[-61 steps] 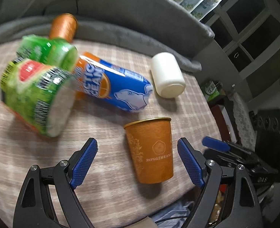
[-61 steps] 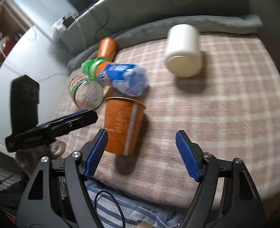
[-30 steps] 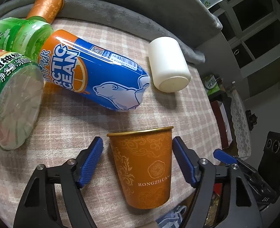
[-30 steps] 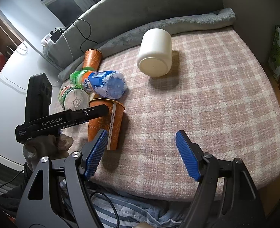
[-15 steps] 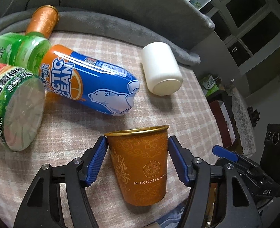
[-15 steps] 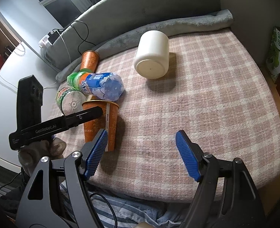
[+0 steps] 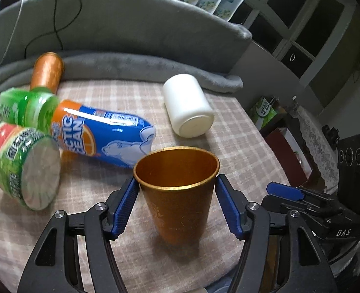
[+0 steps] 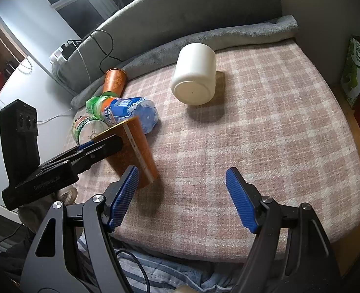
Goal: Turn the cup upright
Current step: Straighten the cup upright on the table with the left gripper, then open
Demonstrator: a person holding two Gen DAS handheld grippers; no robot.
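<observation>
An orange cup with a gold rim (image 7: 177, 195) sits between my left gripper's (image 7: 177, 202) blue pads, gripped at its upper wall, mouth up and tilted. In the right wrist view the cup (image 8: 133, 151) leans with its base on the plaid blanket, and the left gripper's finger (image 8: 92, 151) lies across it. My right gripper (image 8: 182, 195) is open and empty, just right of the cup near the front edge. A white cup (image 7: 187, 106) lies on its side farther back, and shows in the right wrist view (image 8: 194, 78).
A blue and orange bottle (image 7: 99, 136), a green bottle (image 7: 21, 161) and another orange cup (image 7: 47, 72) lie at the left. A grey rolled blanket (image 7: 131, 66) borders the back. The bed's edge drops off at right (image 8: 358, 146); a green box (image 8: 355, 73) stands there.
My left gripper closed in around the orange cup, took hold of it and tipped it, so its mouth now faces the camera. The right gripper stayed open, nearly still.
</observation>
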